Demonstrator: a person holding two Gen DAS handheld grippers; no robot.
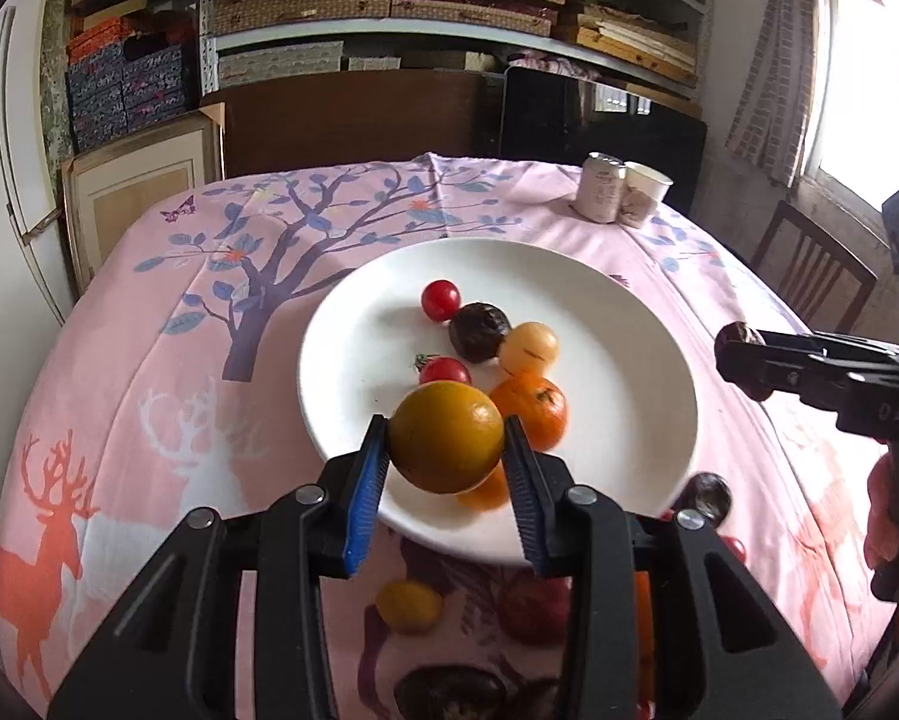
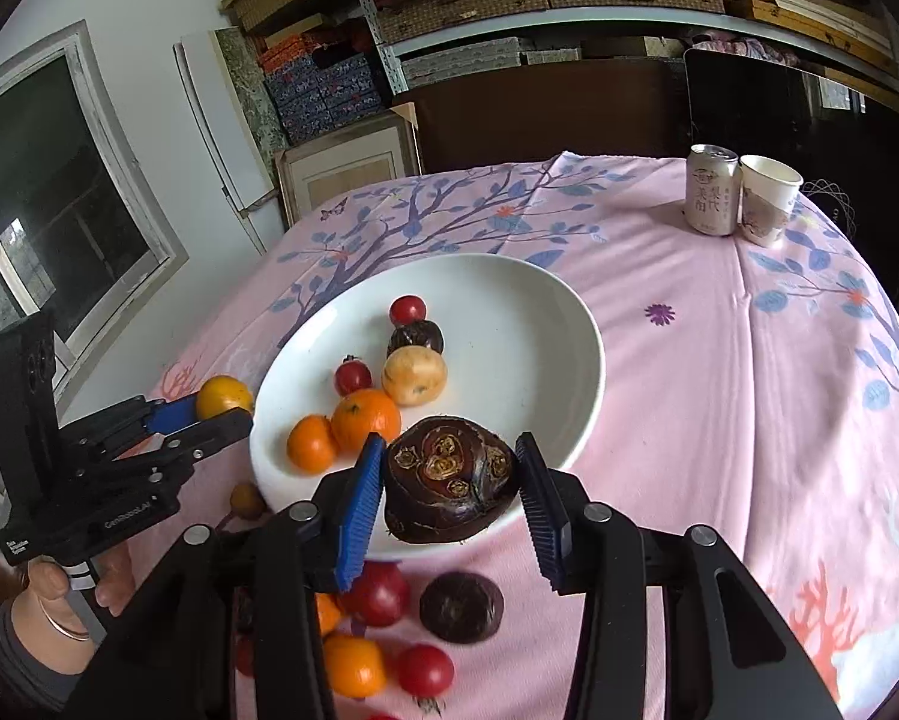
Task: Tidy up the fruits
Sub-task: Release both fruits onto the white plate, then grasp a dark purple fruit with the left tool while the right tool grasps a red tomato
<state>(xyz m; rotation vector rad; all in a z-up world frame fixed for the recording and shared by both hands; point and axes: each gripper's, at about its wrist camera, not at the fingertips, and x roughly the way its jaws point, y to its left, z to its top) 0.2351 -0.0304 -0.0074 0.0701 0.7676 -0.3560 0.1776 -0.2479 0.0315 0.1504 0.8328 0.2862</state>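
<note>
Mid-transfer, both hands loaded. Left claw (image 1: 444,450) is clamped on a yellow-orange citrus (image 1: 445,444), held above the near rim of the white plate (image 1: 353,300). Right claw (image 2: 449,474) grips a dark water chestnut (image 2: 449,489) between its blue pads, also over the plate's near edge.

Already on the plate: two cherry tomatoes (image 2: 407,309), another dark chestnut (image 2: 415,337), a pale yellow fruit (image 2: 414,383), two small oranges (image 2: 365,420).

Loose fruit waits on the pink worktop (image 2: 719,360) near the person: tomatoes, an orange, a chestnut (image 2: 461,606), a small brown fruit (image 2: 247,500) by the plate's left edge.

Step in hand looks like carry-to-plate. Next move likely needs each claw lowered over a bare patch of plate, then opened gently; round fruit may roll into the cluster. Can (image 2: 712,189) and paper cup (image 2: 767,198) sit far back, well apart from the action.
</note>
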